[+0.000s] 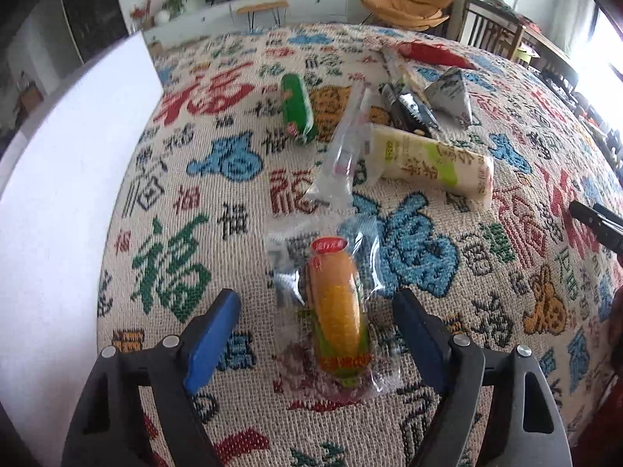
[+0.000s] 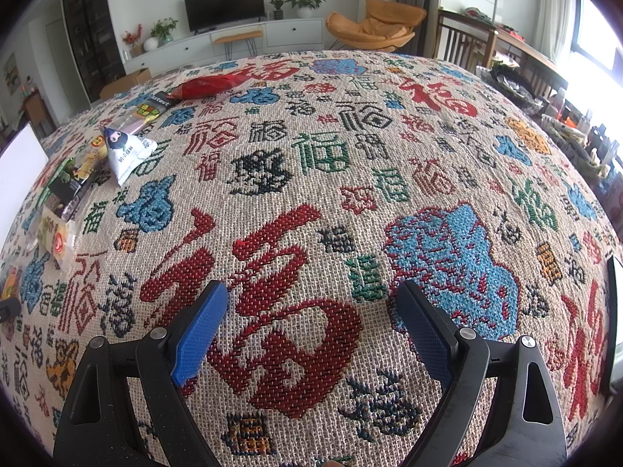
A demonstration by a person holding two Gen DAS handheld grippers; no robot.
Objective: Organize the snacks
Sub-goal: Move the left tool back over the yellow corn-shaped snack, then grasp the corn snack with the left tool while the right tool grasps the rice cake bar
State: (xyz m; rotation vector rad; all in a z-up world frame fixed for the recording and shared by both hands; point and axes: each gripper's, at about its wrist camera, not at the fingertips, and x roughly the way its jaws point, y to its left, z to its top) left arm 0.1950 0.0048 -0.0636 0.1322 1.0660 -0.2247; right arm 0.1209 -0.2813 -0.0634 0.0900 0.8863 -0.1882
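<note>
The left gripper (image 1: 317, 334) is hanging spread wide, its jaws flanking the corn snack packet (image 1: 338, 319), whose long axis is running toward 12 o'clock between them. The right gripper (image 2: 313, 330) is idling agape over bare tablecloth (image 2: 350, 163), farther off, with the snack pile (image 2: 78, 167) lying at its 10 o'clock.

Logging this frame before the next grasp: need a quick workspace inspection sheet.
Surface: patterned woven cloth covering the table.
Job's things: corn-print snack nearest the left jaws; clear packet, cream packet, green packet, black packet, pyramid pack, red packet beyond.
Clutter: white board at left.
Grippers: left gripper open, jaws either side of the corn-print snack; right gripper open, nothing between the jaws.
Cables: nothing seen.
Surroundings: TV, orange chair.
</note>
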